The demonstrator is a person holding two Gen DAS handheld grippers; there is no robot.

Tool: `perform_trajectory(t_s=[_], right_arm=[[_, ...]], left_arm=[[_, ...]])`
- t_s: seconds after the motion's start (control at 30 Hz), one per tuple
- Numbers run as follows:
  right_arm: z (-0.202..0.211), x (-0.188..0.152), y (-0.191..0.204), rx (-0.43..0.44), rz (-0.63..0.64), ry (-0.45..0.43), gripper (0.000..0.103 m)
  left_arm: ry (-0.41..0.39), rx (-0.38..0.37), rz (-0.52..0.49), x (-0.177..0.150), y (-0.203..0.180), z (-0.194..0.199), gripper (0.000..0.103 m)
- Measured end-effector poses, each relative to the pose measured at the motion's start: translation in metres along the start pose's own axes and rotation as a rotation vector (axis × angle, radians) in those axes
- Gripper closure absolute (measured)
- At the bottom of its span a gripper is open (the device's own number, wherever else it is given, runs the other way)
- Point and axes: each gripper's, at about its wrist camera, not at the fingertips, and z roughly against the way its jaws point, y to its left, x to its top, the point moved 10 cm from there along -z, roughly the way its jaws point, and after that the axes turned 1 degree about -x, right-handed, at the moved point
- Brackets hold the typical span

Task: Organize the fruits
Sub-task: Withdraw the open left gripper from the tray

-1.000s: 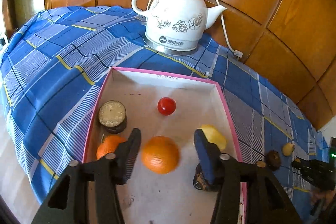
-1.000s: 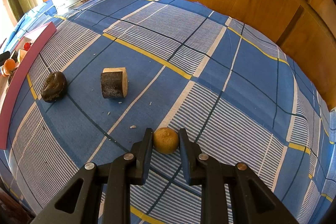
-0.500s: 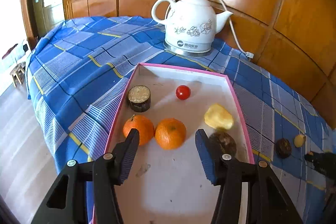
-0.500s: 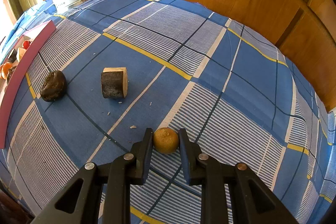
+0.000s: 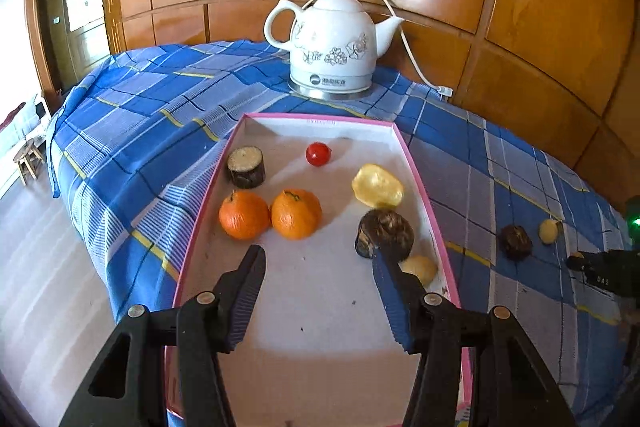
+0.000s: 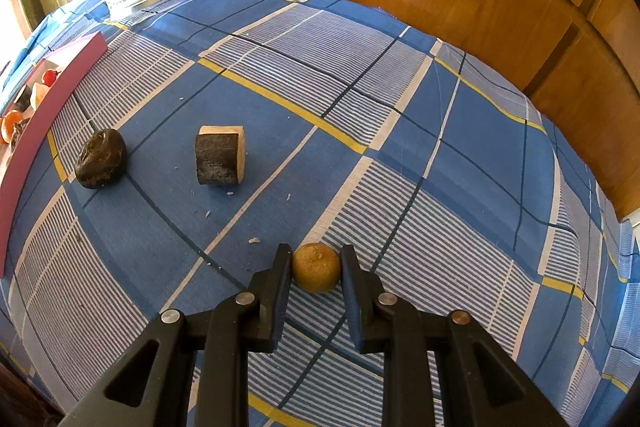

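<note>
The pink-rimmed tray [image 5: 416, 167] holds two oranges [image 5: 296, 214], a red tomato [image 5: 318, 154], a dark cut stump [image 5: 246, 167], a yellow fruit piece [image 5: 377, 186], a dark round fruit [image 5: 386, 231] and a small yellow fruit [image 5: 420, 268]. My left gripper [image 5: 318, 253] hangs open and empty over the tray's near half, short of the oranges. My right gripper [image 6: 316, 251] is shut on a small brownish-yellow round fruit [image 6: 316, 269] at the cloth. Further left on the cloth lie a dark round fruit [image 6: 101, 158] and a cut block [image 6: 220, 155].
A white electric kettle [image 5: 332, 47] with its cord stands behind the tray on the blue checked cloth [image 6: 400, 115]. Wooden wall panels run close behind the table. The table's left edge drops to the floor. The tray's pink side [image 6: 52, 87] borders the left of the right wrist view.
My left gripper has drawn back and risen from the tray; the orange that sat between its fingers now lies ahead of them beside the other orange. The right gripper has kept still.
</note>
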Motion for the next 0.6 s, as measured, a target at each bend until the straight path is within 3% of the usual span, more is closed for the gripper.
perform_trajectory(t_s=[0.6], right_arm=[[0.002,-0.001,0.001,-0.005,0.008,-0.004,0.079]], left_arm=[[0.016,0.003,0.005,-0.014,0.003,-0.002,0.045]])
